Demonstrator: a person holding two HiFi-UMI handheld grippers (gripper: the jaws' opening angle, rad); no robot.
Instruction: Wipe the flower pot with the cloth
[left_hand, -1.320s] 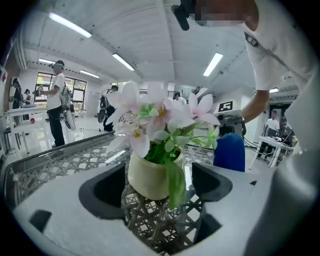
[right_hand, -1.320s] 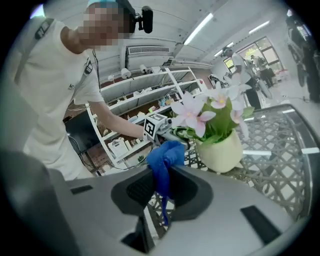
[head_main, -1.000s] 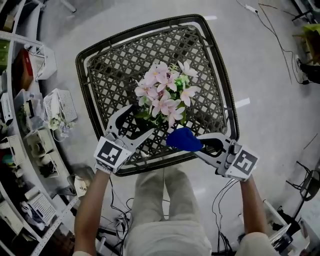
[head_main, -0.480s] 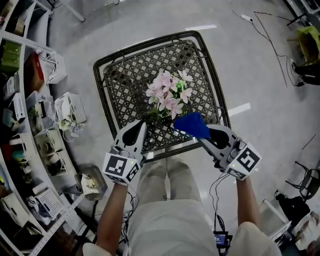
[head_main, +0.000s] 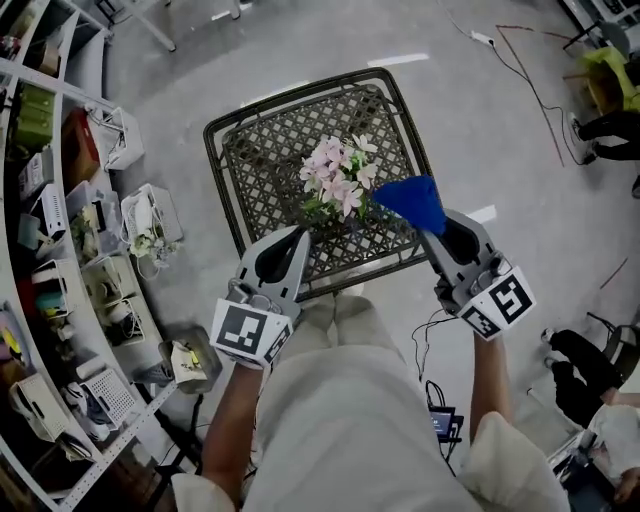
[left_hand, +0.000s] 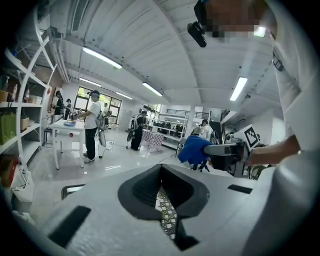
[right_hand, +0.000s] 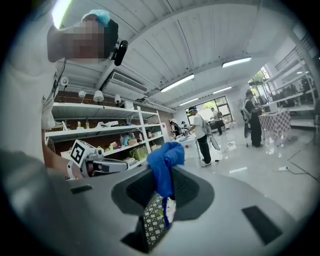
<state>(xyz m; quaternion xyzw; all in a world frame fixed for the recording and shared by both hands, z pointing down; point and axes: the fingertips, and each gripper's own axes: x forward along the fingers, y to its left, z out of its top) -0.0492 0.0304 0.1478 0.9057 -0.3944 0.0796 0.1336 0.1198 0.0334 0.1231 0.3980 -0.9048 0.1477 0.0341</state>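
One bunched blue cloth (head_main: 410, 199) is clamped in the right gripper (head_main: 435, 225) fingers — the left gripper (head_main: 296, 238) fingers are together, empty

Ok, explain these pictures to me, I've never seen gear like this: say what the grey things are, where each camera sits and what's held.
No robot here: a person holds a two-jaw gripper in each hand. The top-down picture comes from a camera on the person's head. The other two come from cameras riding on the grippers, looking along their jaws. Below stands a lattice table with pink flowers on it, their pot hidden under them. The right gripper is shut on a blue cloth. The left gripper is shut and empty. Neither touches the flowers.
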